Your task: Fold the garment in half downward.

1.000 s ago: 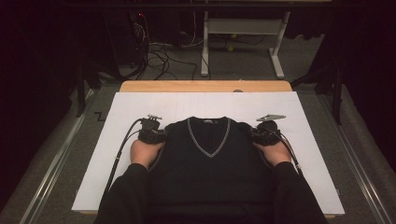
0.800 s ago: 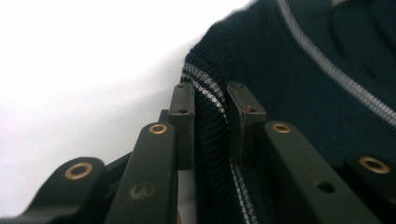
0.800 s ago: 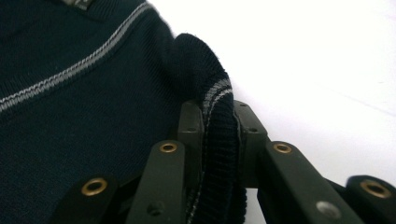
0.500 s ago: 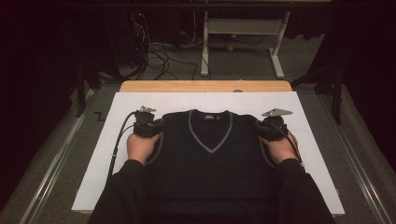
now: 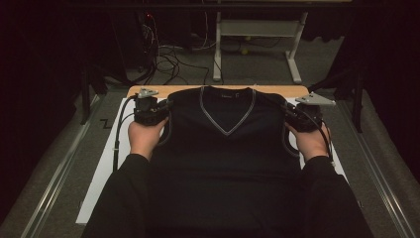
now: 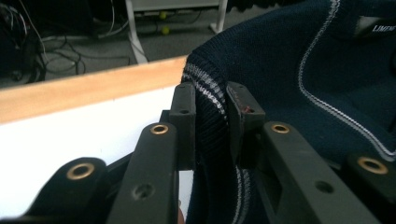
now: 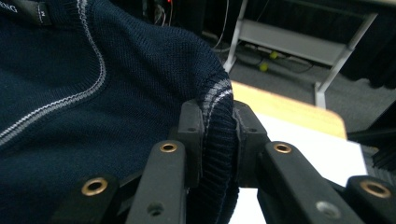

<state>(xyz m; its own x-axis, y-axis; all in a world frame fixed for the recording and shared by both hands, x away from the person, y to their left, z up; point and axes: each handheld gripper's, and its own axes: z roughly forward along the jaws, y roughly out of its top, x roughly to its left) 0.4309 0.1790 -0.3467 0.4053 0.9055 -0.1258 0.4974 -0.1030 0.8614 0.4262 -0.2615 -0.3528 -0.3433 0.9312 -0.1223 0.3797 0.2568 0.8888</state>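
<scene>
The navy V-neck sweater vest [image 5: 225, 148] hangs above the white table sheet [image 5: 106, 168], with the left gripper [image 6: 211, 116] and right gripper [image 7: 218, 128] each clamped on a ribbed armhole edge. That thick rib could slide out of either narrow bite under the knit's weight, dropping one shoulder.

sweater vest [image 5: 225, 148] between left gripper [image 5: 166, 110], right gripper [image 5: 288, 115], above table [image 5: 96, 183]
</scene>
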